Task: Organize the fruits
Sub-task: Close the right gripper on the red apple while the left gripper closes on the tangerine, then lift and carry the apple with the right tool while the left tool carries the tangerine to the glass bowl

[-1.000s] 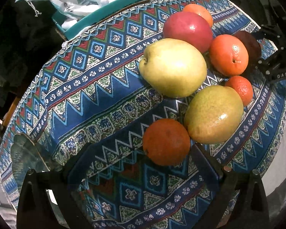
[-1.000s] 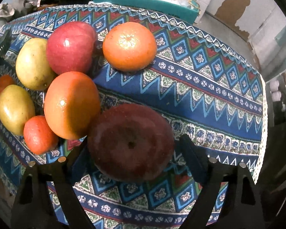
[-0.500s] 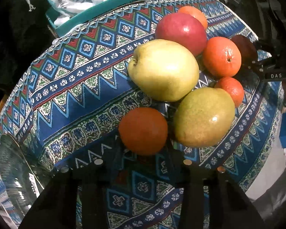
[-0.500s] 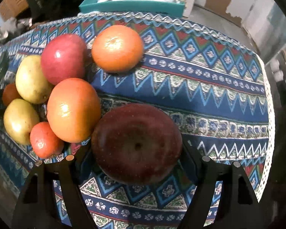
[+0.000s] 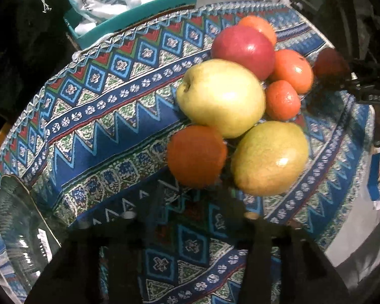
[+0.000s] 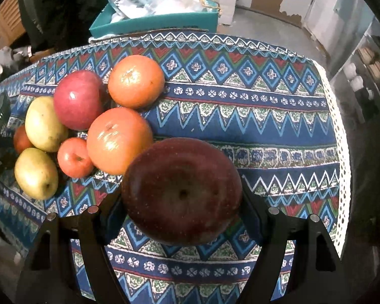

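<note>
My right gripper point(image 6: 181, 202) is shut on a dark red apple point(image 6: 182, 191) and holds it above the patterned cloth point(image 6: 253, 116). My left gripper point(image 5: 196, 197) is shut on a small orange point(image 5: 197, 155), its fingers dark and blurred at the bottom of the view. Beside it lie a yellow-green apple point(image 5: 221, 97), a green pear point(image 5: 269, 158), a red apple point(image 5: 243, 50) and several oranges. The right wrist view shows the same pile point(image 6: 88, 126) to the left of the held apple. The right gripper and its apple point(image 5: 330, 64) show at the far right of the left wrist view.
A glass bowl point(image 5: 20, 230) sits at the cloth's lower left in the left wrist view. A teal box point(image 6: 152, 21) with bags stands behind the table. The table edge point(image 6: 342, 152) with white trim runs down the right.
My left gripper closed on the small orange and lifted back slightly. My right gripper raised the dark red apple off the cloth and away from the pile.
</note>
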`<state>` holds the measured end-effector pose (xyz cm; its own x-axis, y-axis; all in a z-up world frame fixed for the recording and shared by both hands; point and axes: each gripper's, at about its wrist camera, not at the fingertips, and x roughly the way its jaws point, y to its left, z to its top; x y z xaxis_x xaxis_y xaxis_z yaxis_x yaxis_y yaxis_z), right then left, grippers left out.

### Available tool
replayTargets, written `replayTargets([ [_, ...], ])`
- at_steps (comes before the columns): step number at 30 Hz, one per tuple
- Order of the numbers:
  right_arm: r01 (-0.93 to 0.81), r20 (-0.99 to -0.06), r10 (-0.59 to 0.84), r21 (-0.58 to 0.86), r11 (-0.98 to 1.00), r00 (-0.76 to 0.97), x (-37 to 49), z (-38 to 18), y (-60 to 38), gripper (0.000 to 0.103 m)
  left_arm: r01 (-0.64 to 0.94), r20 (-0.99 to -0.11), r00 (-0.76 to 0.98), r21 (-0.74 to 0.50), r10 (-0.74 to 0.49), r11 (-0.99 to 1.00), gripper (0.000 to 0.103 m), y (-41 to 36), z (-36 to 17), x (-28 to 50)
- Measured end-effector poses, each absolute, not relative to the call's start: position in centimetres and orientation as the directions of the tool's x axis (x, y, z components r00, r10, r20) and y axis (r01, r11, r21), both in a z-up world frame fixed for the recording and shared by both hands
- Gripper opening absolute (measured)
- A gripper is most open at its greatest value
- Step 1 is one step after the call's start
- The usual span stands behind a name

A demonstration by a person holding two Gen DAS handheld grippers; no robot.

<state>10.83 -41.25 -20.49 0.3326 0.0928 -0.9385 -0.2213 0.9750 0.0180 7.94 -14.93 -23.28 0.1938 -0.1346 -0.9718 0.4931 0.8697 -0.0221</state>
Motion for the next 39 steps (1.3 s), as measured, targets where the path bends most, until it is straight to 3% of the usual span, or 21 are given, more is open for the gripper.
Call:
replayTargets([
  [3,-0.222,-0.937,0.097,0.021,0.975,0.336,10.5,-20.4,-41.2,0.077,0.503,-0.971,0.216,0.021,-0.103,0.864,0.070,-15.3,-23.5,7.9],
  [7,-0.227,-0.934,0.102,0.023,0.974,0.342,10.2,-20.0,-41.1,0.077,0.505,-0.972,0.208,0.010,-0.110,0.863,0.075,-15.3,-23.6,8.1],
  [20,-0.237,-0.918,0.143,0.055,0.970,0.371,9.9,-18.4,-40.4,0.077,0.492,-0.972,0.212,0.016,-0.102,0.870,0.075,-16.2,-25.1,11.3],
  [23,-0.240,-0.916,0.148,0.059,0.969,0.373,10.0,-18.3,-40.2,0.077,0.501,-0.968,0.223,0.014,-0.113,0.865,0.071,-16.3,-25.2,11.4],
  [24,-0.242,-0.915,0.150,0.060,0.969,0.374,10.0,-18.2,-40.1,0.077,0.505,-0.968,0.219,0.003,-0.125,0.863,0.064,-16.2,-25.2,11.5],
  [25,-0.243,-0.914,0.150,0.060,0.968,0.376,10.0,-18.2,-40.1,0.077,0.507,-0.966,0.216,-0.011,-0.140,0.862,0.049,-16.3,-25.2,11.5],
  [26,-0.243,-0.914,0.150,0.059,0.968,0.377,10.0,-18.1,-40.0,0.077,0.502,-0.966,0.205,-0.033,-0.156,0.864,0.046,-16.2,-25.2,11.5],
  [39,-0.252,-0.893,0.155,0.049,0.966,0.421,9.7,-15.9,-39.2,0.077,0.462,-0.937,0.296,-0.030,-0.186,0.886,0.045,-15.0,-21.4,10.2],
])
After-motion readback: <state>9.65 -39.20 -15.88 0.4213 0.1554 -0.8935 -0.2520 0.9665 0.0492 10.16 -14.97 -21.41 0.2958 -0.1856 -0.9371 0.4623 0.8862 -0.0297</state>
